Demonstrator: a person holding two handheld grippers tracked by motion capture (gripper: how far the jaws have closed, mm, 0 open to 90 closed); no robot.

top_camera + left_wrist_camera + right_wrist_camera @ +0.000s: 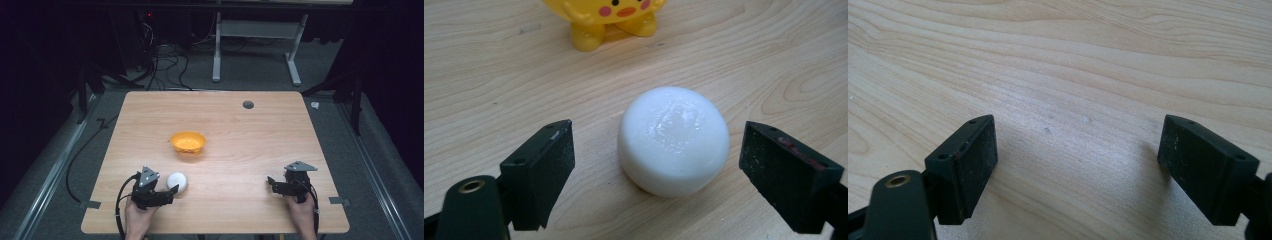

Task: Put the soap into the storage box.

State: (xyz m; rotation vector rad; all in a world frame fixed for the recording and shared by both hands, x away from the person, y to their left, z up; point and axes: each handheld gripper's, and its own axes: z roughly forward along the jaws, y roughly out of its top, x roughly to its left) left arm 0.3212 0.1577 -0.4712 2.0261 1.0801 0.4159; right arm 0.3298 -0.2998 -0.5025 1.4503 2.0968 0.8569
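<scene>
Near the front left of the tabletop [250,145], the left gripper [656,165] is standing wide around a white puck [674,140], jaws not touching it. It is looking smooth, glossy, probably slippery and firm; its rounded sides seem best. The right gripper [1078,165] is hanging wide, empty.

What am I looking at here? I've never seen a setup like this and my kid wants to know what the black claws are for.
A person sits at a wooden table, holding a hand-operated two-jaw gripper in each hand. The high view looks down from above. The other two pictures come from cameras riding on each gripper.

The left gripper is open, its jaws either side of a white rounded object, not touching it. Beyond stands a yellow chick-faced bowl. The right gripper is open over bare wood. Nothing is held.
</scene>
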